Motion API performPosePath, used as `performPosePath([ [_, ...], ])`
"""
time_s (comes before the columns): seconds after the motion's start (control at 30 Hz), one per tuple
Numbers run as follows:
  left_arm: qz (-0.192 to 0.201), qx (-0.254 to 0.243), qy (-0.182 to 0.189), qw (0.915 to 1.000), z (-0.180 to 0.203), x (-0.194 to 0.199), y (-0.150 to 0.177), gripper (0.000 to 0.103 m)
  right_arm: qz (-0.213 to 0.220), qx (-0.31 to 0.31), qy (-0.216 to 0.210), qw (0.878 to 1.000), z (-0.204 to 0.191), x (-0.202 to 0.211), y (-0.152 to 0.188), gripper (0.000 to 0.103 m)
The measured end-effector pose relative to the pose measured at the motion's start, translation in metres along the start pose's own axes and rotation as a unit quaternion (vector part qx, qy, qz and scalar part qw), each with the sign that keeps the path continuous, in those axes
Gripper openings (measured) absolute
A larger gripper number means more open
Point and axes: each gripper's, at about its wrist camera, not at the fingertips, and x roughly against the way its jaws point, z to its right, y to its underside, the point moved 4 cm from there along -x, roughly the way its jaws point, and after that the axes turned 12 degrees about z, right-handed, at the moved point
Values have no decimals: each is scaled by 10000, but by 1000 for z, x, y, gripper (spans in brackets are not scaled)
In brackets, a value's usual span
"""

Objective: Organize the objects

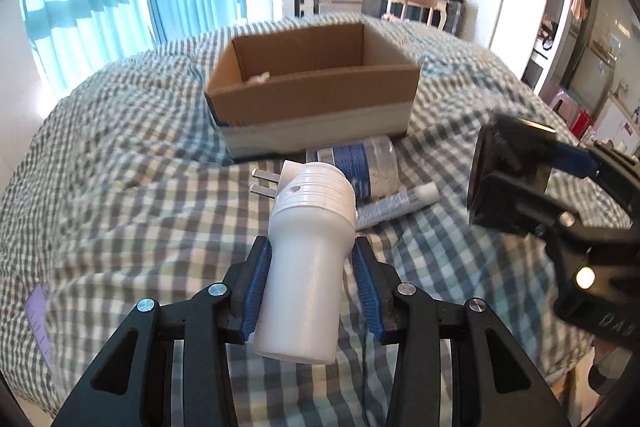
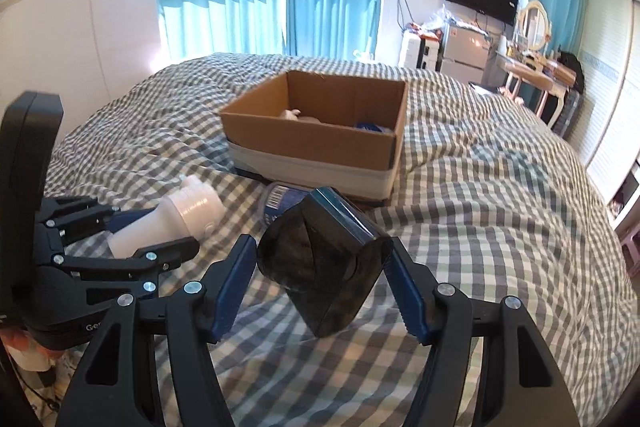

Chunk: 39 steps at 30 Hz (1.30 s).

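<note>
My left gripper (image 1: 312,251) is shut on a white plug-in device (image 1: 304,259) with two metal prongs, held above the checked bedspread. It also shows in the right wrist view (image 2: 176,219). My right gripper (image 2: 320,251) is shut on a dark, glossy black box (image 2: 324,267) with a teal edge; the box also shows in the left wrist view (image 1: 512,179). An open cardboard box (image 1: 312,95) stands on the bed ahead of both grippers, in the right wrist view (image 2: 320,139) with a few small items inside.
A clear jar with a blue label (image 1: 360,167) and a white tube (image 1: 396,205) lie on the bedspread between the cardboard box and my left gripper. Blue curtains, a wall TV, a dressing table and wardrobes stand beyond the bed.
</note>
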Motion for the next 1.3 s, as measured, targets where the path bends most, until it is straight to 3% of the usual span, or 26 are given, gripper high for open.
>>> performPosePath([
  [0.07, 164, -6, -17, 9999, -1, 10, -7, 42, 50, 132, 47, 9999, -6, 7, -6, 63],
  [0.1, 256, -2, -17, 9997, -2, 16, -11, 42, 76, 188, 78, 9998, -7, 10, -8, 52],
  [0.13, 318, 0, -9, 9995, -2, 18, -15, 43, 98, 239, 95, 9996, -8, 14, -10, 30],
  [0.23, 453, 23, 39, 9990, -3, 26, -25, 42, 92, 360, 129, 9992, -11, 20, -17, 28],
  [0.33, 466, -2, 50, 9989, -3, 26, -28, 43, 15, 400, 130, 9991, -13, 16, -17, 13],
  [0.5, 306, 105, 19, 9995, -11, 13, -16, 43, -211, 302, -96, 9993, -15, 0, -1, 15],
  [0.53, 252, 145, -36, 9996, -15, 9, -12, 43, -257, 268, -208, 9991, -16, -4, 2, 26],
  [0.57, 219, 170, -75, 9996, -19, 6, -11, 43, -276, 249, -271, 9989, -17, -6, 5, 45],
  [0.63, 181, 224, -203, 9994, -29, 0, -9, 43, -238, 168, -282, 9992, -17, -11, 10, 63],
  [0.83, 176, 326, -544, 9978, -56, -9, -7, 43, -583, 173, -608, 9963, -34, -47, 23, 63],
  [1.13, 33, 383, -654, 9971, -74, -26, 0, 43, -1334, 584, -853, 9857, -69, -117, 36, 63],
  [1.2, -12, 415, -641, 9971, -78, -30, 3, 43, -1489, 650, -735, 9840, -69, -127, 39, 59],
  [1.3, -51, 454, -612, 9971, -81, -32, 6, 43, -1510, 650, -667, 9841, -67, -127, 39, 45],
])
